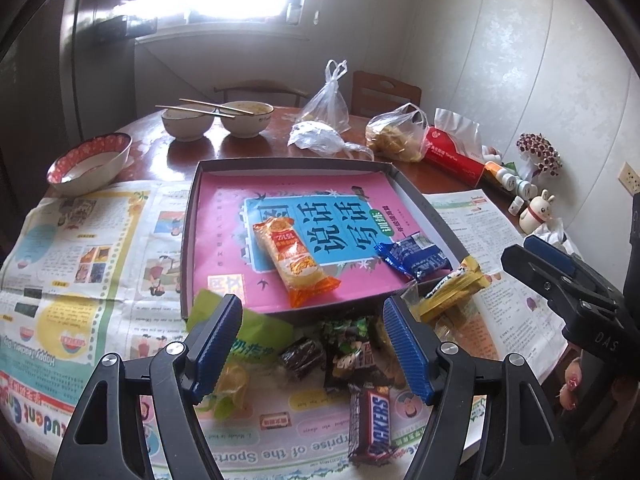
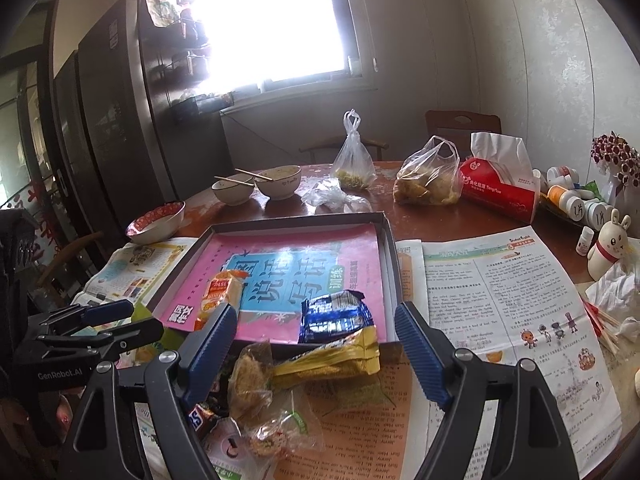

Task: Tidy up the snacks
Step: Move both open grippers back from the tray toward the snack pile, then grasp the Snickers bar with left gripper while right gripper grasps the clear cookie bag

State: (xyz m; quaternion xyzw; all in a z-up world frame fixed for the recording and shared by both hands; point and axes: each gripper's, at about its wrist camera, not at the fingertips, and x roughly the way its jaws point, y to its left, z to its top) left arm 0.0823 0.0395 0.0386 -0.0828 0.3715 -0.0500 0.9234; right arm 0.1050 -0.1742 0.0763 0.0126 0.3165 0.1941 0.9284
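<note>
Both tools hang spread wide over the snack pile, gripping nothing. The left tool [image 1: 312,344] hovers above a Snickers bar [image 1: 370,420] and dark wrapped candies [image 1: 303,358] lying on the newspaper [image 1: 80,264] that covers the surface. The right tool [image 2: 314,354] sits over a yellow packet [image 2: 332,358] just beside the shallow box [image 2: 390,256]. Inside the box, an orange wafer pack [image 1: 294,264] and a blue packet [image 1: 414,258] rest on a pink book.

The left gripper's near finger [image 1: 218,344] hides part of the green packet [image 1: 256,330], the right gripper's finger [image 2: 210,346] covers most of the Snickers bar [image 2: 200,418], and the medicine bottles' [image 2: 568,196] labels are too small to read.
</note>
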